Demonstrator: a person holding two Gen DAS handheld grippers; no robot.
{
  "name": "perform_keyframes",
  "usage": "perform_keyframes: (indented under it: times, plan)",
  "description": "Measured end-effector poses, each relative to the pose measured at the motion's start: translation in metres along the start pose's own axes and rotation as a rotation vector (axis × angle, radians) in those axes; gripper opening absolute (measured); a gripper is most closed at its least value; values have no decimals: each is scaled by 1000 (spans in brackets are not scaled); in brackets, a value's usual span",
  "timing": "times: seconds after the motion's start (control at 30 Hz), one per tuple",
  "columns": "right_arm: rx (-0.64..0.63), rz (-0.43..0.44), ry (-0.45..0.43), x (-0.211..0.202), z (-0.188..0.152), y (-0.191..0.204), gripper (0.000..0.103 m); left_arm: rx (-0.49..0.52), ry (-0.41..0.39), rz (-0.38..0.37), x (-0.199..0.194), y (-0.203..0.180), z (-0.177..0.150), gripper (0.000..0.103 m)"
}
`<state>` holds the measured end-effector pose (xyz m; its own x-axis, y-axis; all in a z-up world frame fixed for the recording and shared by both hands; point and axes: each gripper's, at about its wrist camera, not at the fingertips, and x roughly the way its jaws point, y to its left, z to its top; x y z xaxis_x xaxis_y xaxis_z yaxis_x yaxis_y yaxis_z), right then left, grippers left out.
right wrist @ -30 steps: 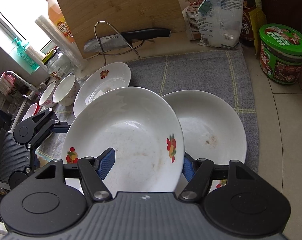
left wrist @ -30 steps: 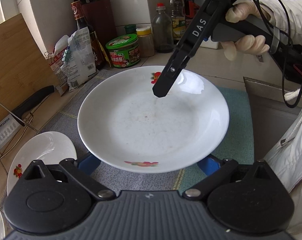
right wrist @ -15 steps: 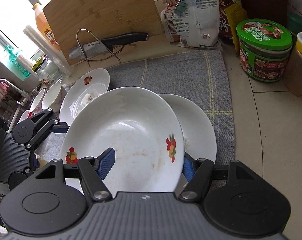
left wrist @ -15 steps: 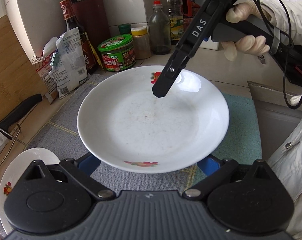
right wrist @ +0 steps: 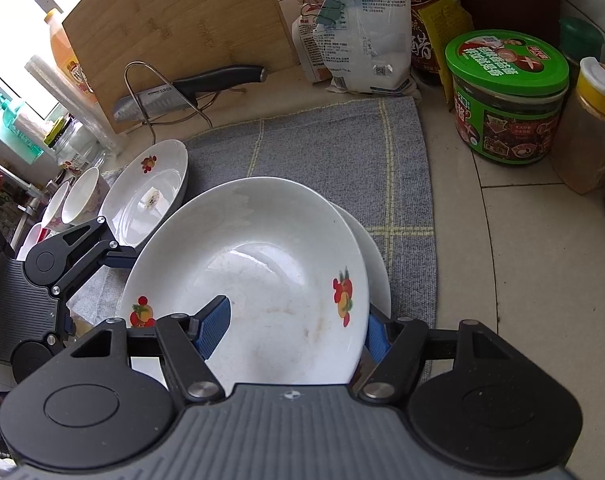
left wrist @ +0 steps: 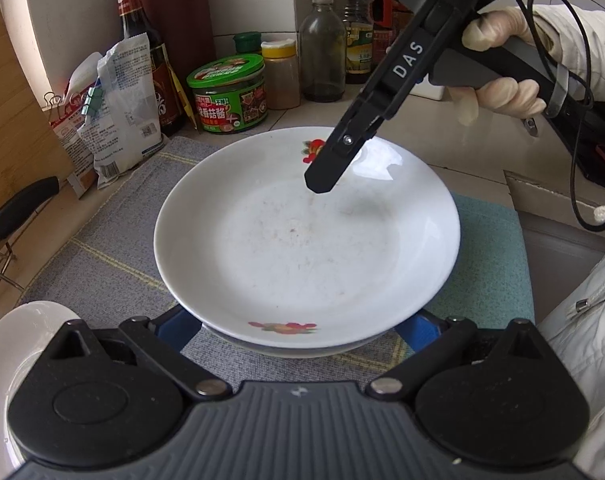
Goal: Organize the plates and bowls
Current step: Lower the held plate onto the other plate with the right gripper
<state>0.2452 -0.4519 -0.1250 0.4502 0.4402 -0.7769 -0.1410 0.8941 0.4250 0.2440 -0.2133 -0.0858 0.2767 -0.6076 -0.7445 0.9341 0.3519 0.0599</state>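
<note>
While held, plate [right wrist: 262,280] apparently overhangs lower plate [right wrist: 376,264]

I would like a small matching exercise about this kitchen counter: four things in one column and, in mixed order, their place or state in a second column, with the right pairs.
Things:
1. held plate
2. green-lidded jar
3. knife
4. second plate

Places or states:
A. lying in front of the wooden board
B. gripped at opposite rims by both grippers
C. standing on the bare counter, off the cloth
D. on the grey cloth, mostly hidden under another plate

Pairs: 1-B, 2-C, 3-A, 4-D
</note>
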Motion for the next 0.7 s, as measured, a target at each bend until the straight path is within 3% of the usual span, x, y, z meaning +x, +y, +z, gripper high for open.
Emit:
perform_keyframes:
  times: [0.7]
  plan:
    - [24,18,26,9,3,-7,76,-84,145,-76,8,16,10,102]
